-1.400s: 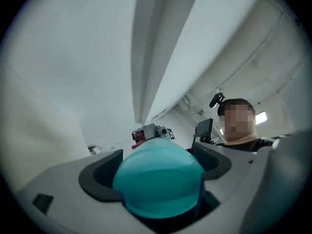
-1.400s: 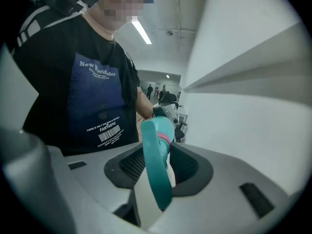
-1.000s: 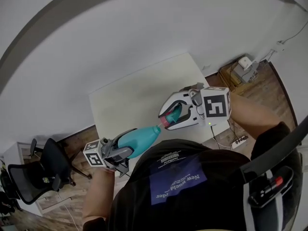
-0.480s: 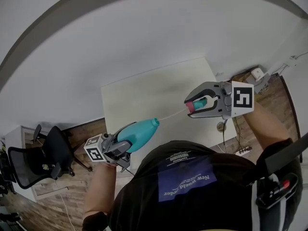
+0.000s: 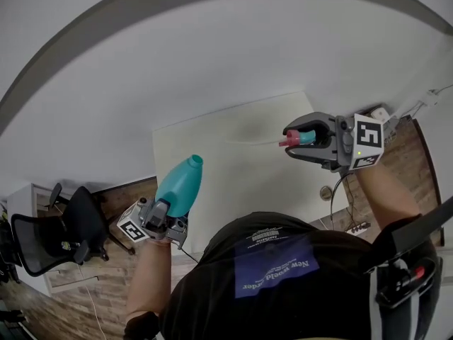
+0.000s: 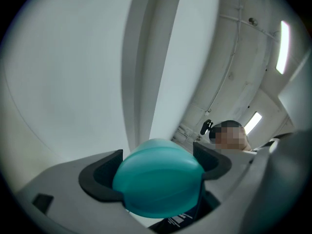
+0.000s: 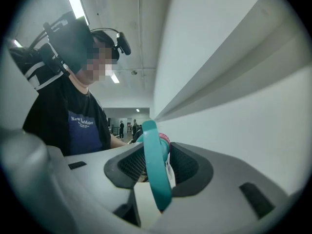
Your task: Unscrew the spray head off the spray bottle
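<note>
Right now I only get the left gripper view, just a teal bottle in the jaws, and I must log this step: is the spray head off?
Observer: Yes. In the head view the spray head sits in the right gripper, well apart from the bottle.
Operator: Is that gripper really clamped on it?
Observer: The right gripper view shows both pads pressed against the head's teal part.
Operator: And the dip tube?
Observer: The dip tube trails from the head above the white table, clear of the bottle's open neck.
</note>
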{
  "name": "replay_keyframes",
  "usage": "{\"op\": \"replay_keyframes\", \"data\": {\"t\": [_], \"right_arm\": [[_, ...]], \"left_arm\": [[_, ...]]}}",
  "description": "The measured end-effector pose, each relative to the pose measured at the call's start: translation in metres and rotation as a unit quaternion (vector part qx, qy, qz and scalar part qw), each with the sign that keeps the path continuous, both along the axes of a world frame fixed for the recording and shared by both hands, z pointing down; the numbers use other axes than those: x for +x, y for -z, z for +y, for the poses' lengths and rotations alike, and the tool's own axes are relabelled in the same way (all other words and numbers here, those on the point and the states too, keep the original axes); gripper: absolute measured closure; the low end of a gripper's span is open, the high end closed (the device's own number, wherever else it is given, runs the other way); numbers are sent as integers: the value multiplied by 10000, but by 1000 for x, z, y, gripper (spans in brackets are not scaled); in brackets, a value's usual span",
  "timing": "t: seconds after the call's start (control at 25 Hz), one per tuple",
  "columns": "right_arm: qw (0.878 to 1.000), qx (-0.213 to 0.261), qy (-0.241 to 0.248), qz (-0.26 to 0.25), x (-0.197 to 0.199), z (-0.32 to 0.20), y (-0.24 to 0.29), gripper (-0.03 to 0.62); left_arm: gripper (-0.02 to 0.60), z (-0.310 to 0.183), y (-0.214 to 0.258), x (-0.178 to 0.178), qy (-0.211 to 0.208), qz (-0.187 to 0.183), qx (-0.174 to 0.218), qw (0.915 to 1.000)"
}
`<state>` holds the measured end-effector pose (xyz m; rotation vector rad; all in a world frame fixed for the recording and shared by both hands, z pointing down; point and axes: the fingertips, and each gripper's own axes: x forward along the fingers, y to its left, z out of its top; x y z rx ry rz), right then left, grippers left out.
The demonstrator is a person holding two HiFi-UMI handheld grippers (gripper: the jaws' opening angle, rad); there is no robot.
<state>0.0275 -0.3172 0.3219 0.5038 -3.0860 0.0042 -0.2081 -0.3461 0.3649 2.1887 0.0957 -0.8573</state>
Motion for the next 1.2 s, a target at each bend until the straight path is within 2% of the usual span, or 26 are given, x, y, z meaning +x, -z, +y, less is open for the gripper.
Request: {"op": "replay_keyframes", "data": {"t": [0.24,0.36,0.64,0.8,1.0,1.2], "right_arm": [[9948,-336,-533,-802,24,-26,17,457],[9893,-581,-779,-1086,25,-40,16,457],[9776,-1084,-1258,-1296,19,-60,-2,457],[9674,-1375,-1573,-1433,27,-66,-12,457],[9530,-1613,-1622,-1988,31,-69,-15,457],[9451,-1703,-1611,-2275,36,-71,-24,457]], "left_arm": [[126,-30,24,-10,911,521,6,9945],[126,-39,31,-15,1189,668,47,9906],[126,-39,31,-5,1356,381,298,9896],[126,-32,31,2,1571,181,479,9863],[126,-34,35,2,2047,209,467,9775],[126,-33,30,9,2117,298,389,9761]]}}
